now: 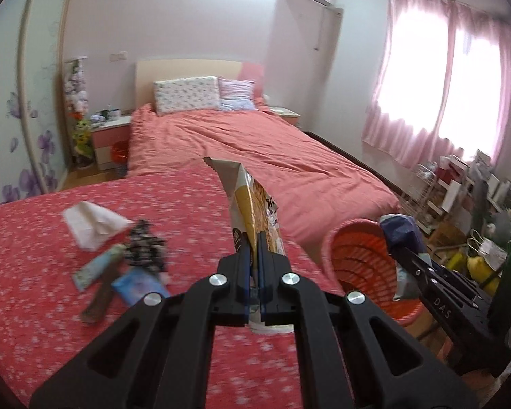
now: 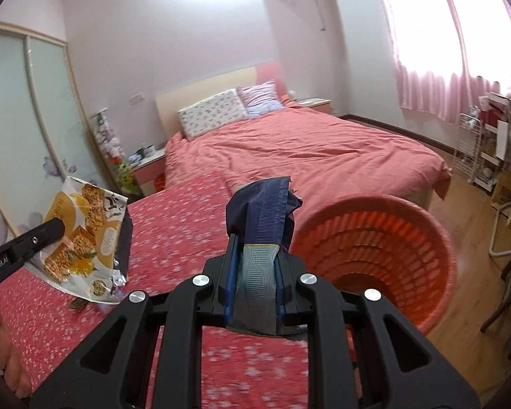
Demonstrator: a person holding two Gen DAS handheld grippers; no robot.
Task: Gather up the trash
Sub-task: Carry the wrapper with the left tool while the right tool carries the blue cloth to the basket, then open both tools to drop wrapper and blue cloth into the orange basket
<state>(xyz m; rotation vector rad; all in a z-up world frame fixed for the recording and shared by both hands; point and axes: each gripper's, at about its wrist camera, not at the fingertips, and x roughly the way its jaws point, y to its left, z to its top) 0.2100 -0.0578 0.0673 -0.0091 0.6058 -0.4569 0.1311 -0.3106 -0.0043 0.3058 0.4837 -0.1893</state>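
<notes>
My left gripper (image 1: 254, 238) is shut on a yellow cracker wrapper (image 1: 252, 204), held above the red flowered table cover (image 1: 34, 272); it also shows in the right wrist view (image 2: 85, 235). My right gripper (image 2: 255, 238) is shut on a dark blue and grey wrapper (image 2: 260, 218), held just left of the orange trash basket (image 2: 374, 248). In the left wrist view the blue wrapper (image 1: 400, 233) hangs over the basket's (image 1: 361, 255) rim. More trash lies on the cover: a white tissue (image 1: 93, 225), a dark crumpled wrapper (image 1: 144, 247), a light blue packet (image 1: 139, 286) and a green wrapper (image 1: 97, 266).
A bed with a salmon quilt (image 1: 255, 143) stands beyond the table. A wardrobe with flower-print doors (image 1: 24, 119) is at the left. Racks and clutter (image 1: 460, 204) line the right wall under a pink curtain (image 1: 436, 78). A nightstand (image 1: 110, 136) sits beside the bed.
</notes>
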